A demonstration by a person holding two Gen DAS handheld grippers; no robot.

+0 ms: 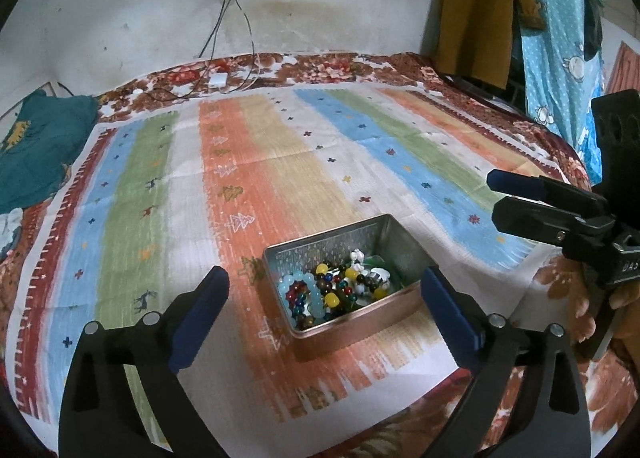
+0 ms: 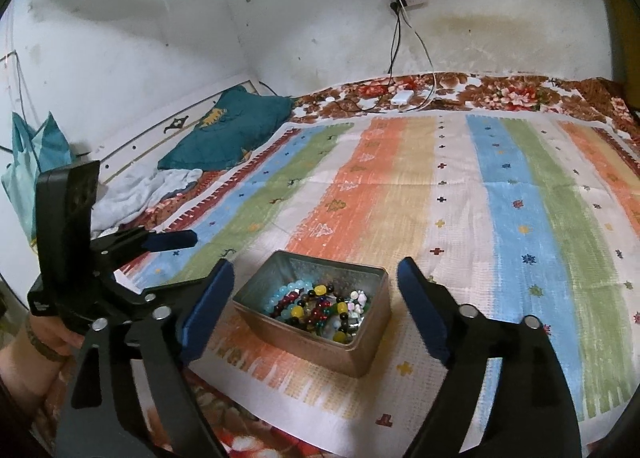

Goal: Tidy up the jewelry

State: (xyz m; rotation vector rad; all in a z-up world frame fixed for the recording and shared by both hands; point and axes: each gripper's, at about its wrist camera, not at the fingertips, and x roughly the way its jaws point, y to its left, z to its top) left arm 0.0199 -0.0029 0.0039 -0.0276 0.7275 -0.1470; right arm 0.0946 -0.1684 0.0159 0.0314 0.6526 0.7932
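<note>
An open metal tin (image 1: 362,314) sits on the striped cloth and holds a heap of bead bracelets (image 1: 340,290), pale blue, yellow, red and dark. It also shows in the right wrist view (image 2: 320,346), with the beads (image 2: 320,308) inside. My left gripper (image 1: 326,286) is open and empty, its fingers either side of the tin and above it. My right gripper (image 2: 316,278) is open and empty, also straddling the tin from above. Each gripper shows in the other's view: the right gripper (image 1: 496,198) at right, the left gripper (image 2: 192,242) at left.
A striped cloth (image 1: 280,162) covers a floral bedsheet (image 1: 320,66). A teal cushion (image 2: 228,134) lies at the far left by the wall. Cables and a white charger (image 1: 218,79) lie at the bed's far edge. Clothes (image 1: 484,6) hang at right.
</note>
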